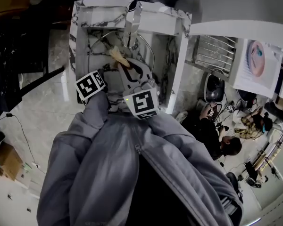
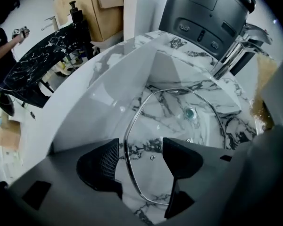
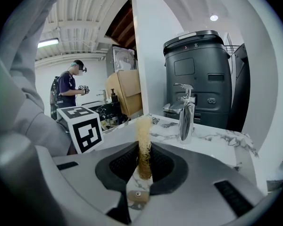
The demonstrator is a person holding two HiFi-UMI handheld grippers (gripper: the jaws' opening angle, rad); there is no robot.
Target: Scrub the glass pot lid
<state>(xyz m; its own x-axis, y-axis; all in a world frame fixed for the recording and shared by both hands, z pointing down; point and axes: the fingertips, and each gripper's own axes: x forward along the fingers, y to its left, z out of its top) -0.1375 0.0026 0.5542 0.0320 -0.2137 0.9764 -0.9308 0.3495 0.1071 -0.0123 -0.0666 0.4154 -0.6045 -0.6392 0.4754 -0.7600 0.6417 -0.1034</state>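
The glass pot lid [image 2: 179, 121], clear with a metal rim, lies in the marble sink [image 2: 108, 93] over the drain [image 2: 190, 113]. My left gripper [image 2: 140, 154] hangs open just above it; the lid's near rim runs between the spread jaws and no pad touches it. In the head view the lid [image 1: 104, 48] lies past both grippers. My right gripper [image 3: 142, 166] is shut on a tan fibrous scrubber [image 3: 144, 145] that sticks up from its pads. From the head view the scrubber [image 1: 119, 56] hovers over the basin, held to the right of the left gripper [image 1: 101, 74].
A chrome faucet [image 3: 185, 112] stands at the sink's back edge, with a dark grey bin [image 3: 198, 74] behind it. The sink's white walls [image 1: 179, 65] close in the basin. People sit on the floor [image 1: 217, 135] to the right; another stands far off [image 3: 66, 91].
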